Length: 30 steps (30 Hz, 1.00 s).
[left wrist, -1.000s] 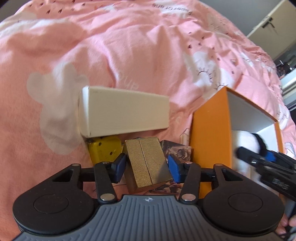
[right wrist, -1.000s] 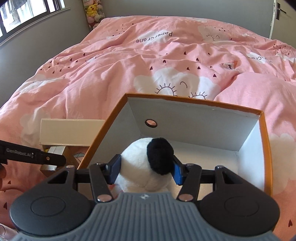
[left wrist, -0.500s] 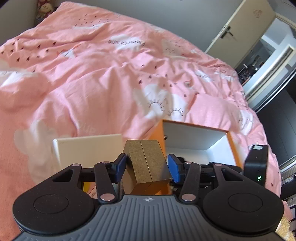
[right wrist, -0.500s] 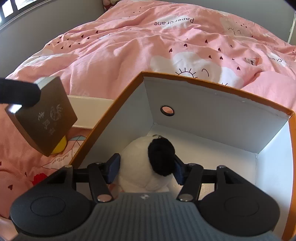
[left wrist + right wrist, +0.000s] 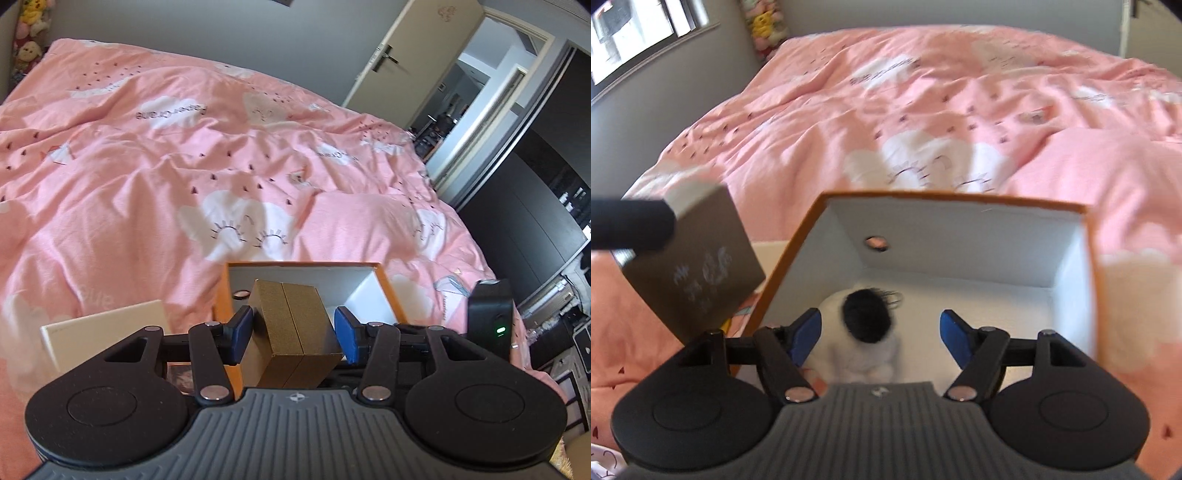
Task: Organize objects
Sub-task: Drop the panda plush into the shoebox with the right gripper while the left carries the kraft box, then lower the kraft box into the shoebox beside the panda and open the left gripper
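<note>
My left gripper (image 5: 294, 334) is shut on a gold box (image 5: 295, 332), held in the air just in front of the orange box (image 5: 388, 286) with white inner walls. The right wrist view shows the same gold box (image 5: 698, 266) hanging left of the orange box (image 5: 798, 254). My right gripper (image 5: 880, 338) hangs over the orange box, its jaws opening. A white plush toy with a black pompom (image 5: 866, 319) lies between them on the box floor; the right pad stands clear of it.
The boxes rest on a bed with a pink quilt (image 5: 147, 184). A flat cream box (image 5: 107, 332) lies left of the orange box. An open door (image 5: 417, 62) and dark wardrobe stand at the right; plush toys (image 5: 764, 26) sit at the bed's far corner.
My left gripper lifted the gold box off the pile beside the cream box and carried it toward the orange box. My right gripper's jaws widened away from the plush toy, which stayed in the box.
</note>
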Available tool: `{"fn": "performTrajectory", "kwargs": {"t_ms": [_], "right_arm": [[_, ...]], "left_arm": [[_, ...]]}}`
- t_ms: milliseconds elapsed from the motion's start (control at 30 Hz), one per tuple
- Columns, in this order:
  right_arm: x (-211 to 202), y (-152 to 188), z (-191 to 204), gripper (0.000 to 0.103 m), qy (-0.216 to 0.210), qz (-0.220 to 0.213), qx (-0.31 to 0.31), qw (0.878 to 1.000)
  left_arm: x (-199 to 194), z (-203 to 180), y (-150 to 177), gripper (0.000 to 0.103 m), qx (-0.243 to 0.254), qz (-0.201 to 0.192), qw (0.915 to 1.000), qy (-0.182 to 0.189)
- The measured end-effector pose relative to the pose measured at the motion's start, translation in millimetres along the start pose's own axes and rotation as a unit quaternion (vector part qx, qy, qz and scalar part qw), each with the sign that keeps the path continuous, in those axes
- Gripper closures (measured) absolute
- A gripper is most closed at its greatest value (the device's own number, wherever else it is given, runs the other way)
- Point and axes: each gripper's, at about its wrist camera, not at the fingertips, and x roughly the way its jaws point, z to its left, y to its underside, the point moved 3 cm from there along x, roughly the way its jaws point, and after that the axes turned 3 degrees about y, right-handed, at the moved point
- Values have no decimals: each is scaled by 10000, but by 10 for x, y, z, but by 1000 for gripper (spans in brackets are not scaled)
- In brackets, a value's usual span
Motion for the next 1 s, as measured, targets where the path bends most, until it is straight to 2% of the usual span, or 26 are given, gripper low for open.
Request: {"fn": "performTrajectory", "kwargs": {"t_ms": [167, 233, 400, 733, 867, 933, 1000], "right_arm": [[-348, 49, -316, 32, 864, -537, 334, 9943], [-432, 91, -425, 33, 985, -696, 533, 9913], [-504, 194, -605, 33, 1168, -910, 945, 9844], [-368, 339, -647, 33, 1204, -857, 1038, 9836], [-349, 356, -624, 33, 1234, -843, 961, 9841], [-341, 364, -624, 33, 1224, -803, 965, 9845], [-342, 370, -618, 39, 1156, -769, 999, 9853]], "left_arm": [[350, -240, 158, 48, 205, 456, 9982, 333], [537, -313, 256, 48, 241, 694, 9962, 465], [992, -361, 478, 48, 289, 1129, 9925, 382], [1361, -346, 716, 48, 289, 1449, 9890, -116], [1372, -381, 759, 48, 440, 1305, 9901, -271], [1369, -398, 769, 48, 485, 1375, 9887, -343], [1369, -400, 784, 49, 607, 1479, 9848, -680]]}}
